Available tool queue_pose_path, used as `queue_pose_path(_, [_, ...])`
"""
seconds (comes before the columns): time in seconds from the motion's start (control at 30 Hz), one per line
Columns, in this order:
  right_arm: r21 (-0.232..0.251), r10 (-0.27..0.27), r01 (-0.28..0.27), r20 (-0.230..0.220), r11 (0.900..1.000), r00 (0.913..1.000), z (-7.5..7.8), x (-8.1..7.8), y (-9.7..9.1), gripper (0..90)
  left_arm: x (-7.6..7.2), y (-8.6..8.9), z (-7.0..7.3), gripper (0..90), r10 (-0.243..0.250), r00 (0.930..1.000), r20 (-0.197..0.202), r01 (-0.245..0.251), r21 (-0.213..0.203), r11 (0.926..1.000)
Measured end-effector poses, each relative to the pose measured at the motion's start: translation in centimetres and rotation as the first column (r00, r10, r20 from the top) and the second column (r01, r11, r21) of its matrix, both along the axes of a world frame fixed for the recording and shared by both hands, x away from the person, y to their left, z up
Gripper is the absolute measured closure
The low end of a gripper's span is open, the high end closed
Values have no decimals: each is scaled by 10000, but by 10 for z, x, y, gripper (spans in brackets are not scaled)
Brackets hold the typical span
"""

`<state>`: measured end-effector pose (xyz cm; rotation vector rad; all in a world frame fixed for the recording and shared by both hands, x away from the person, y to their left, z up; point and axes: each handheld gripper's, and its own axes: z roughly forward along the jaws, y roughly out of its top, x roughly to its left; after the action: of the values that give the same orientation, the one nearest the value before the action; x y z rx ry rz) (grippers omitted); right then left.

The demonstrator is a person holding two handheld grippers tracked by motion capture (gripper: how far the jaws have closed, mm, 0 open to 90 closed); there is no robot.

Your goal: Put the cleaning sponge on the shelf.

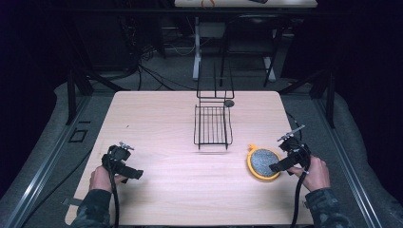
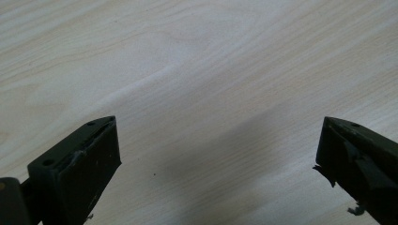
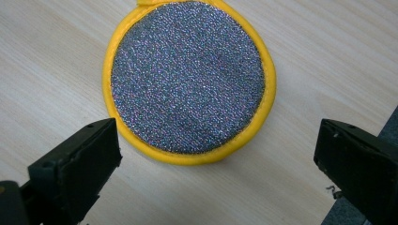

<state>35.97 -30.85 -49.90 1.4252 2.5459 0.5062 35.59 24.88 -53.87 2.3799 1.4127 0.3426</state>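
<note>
Scrubber pad (image 3: 190,79) flat on worktop (image 1: 157,123) near right; right gripper (image 3: 216,173) jaws wide open, empty, poised over it for pickup. Left gripper (image 2: 216,173) jaws wide open, empty, parked near left.

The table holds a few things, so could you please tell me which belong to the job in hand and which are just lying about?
In the job:
- round yellow-rimmed scouring pad
- right tool, open, just short of the pad

Lying about:
- black wire rack
- small dark round thing beside the rack
- left tool, open over bare table

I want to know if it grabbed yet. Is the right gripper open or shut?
Open. The right gripper has its jaws standing wide apart above the round yellow-rimmed pad, not pressing on it.
</note>
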Motion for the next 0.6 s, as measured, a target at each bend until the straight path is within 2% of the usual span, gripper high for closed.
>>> queue_pose_path(0.3, [36, 66, -65, -100, 10000, 9999, 2, 0, 4, 0, 1, 0, -1, 1, -50, 10000, -49, 50, -6, 10000])
queue_pose_path(0.43, [-60, 152, -152, -6, 9999, 9999, 5, 0, 7, 0, 2, -2, -1, 1, -180, 9997, -148, 180, 14, 9998])
queue_pose_path(0.6, [81, 244, -245, 91, 9997, 9997, 11, -1, 13, 0, 2, -3, -1, 1, -243, 9996, -133, 243, 11, 9997])
